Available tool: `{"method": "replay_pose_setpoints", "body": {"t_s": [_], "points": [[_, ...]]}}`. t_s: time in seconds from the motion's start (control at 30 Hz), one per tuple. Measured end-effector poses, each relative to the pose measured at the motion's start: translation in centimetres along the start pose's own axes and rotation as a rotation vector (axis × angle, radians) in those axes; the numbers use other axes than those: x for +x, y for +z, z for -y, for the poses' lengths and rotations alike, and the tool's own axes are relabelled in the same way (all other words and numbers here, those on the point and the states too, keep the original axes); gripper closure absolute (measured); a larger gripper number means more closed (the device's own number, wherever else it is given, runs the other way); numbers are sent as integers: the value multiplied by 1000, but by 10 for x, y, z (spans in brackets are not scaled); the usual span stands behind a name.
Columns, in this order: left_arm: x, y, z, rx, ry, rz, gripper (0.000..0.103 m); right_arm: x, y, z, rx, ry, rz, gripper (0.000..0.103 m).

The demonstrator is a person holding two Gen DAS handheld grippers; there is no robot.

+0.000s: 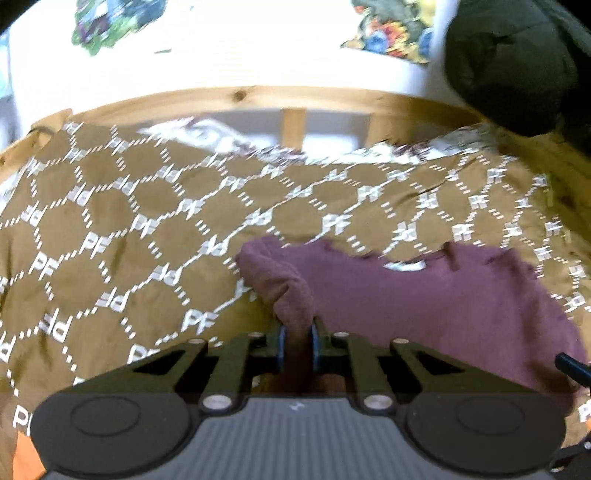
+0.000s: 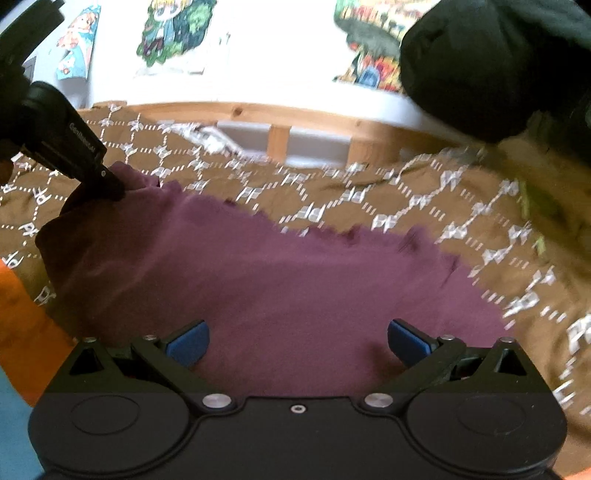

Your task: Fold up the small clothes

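On a bed spread with a brown patterned cover (image 1: 110, 229), a maroon garment (image 2: 280, 295) lies flat except at one corner, where the left gripper (image 1: 297, 343) is clamped on a bunched fold of the cloth and holds it raised off the cover. Over the garment's near edge, the right gripper (image 2: 297, 341) hangs with its blue pads (image 2: 188, 341) wide apart and nothing between them. Behind the bed run a wooden frame (image 2: 280, 110) and a white wall with colourful posters (image 2: 173, 26), and a dark bundle (image 2: 491, 70) fills the upper right.
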State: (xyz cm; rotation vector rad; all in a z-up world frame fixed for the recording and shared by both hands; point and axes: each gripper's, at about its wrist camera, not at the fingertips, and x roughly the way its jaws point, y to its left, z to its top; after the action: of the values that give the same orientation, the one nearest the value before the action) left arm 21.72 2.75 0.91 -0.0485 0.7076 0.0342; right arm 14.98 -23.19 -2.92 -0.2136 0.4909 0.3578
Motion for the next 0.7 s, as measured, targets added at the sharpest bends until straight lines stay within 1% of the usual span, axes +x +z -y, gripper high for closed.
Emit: {"method": "replay_pose_setpoints", "body": {"t_s": [0.1, 0.17, 0.3, 0.4, 0.5, 0.57, 0.63, 0.7], "points": [[-8, 13, 28, 50, -41, 14, 90, -11, 12, 13, -31, -44, 45, 1], [-11, 20, 53, 101, -65, 23, 90, -17, 19, 22, -63, -82, 56, 1], [-5, 23, 110, 219, -108, 19, 90, -21, 21, 43, -114, -159, 31, 1], [-2, 17, 144, 271, -152, 13, 90, -18, 16, 62, -117, -206, -13, 1], [3, 8, 163, 288, -213, 6, 91, -14, 13, 81, -111, -254, -63, 1], [8, 0, 172, 305, -241, -13, 90, -12, 12, 93, -105, -287, -86, 1], [15, -9, 174, 300, -245, -38, 88, -10, 11, 103, -90, -308, -96, 1], [16, -16, 172, 294, -248, -43, 86, -9, 10, 110, -68, -314, -102, 1]]}}
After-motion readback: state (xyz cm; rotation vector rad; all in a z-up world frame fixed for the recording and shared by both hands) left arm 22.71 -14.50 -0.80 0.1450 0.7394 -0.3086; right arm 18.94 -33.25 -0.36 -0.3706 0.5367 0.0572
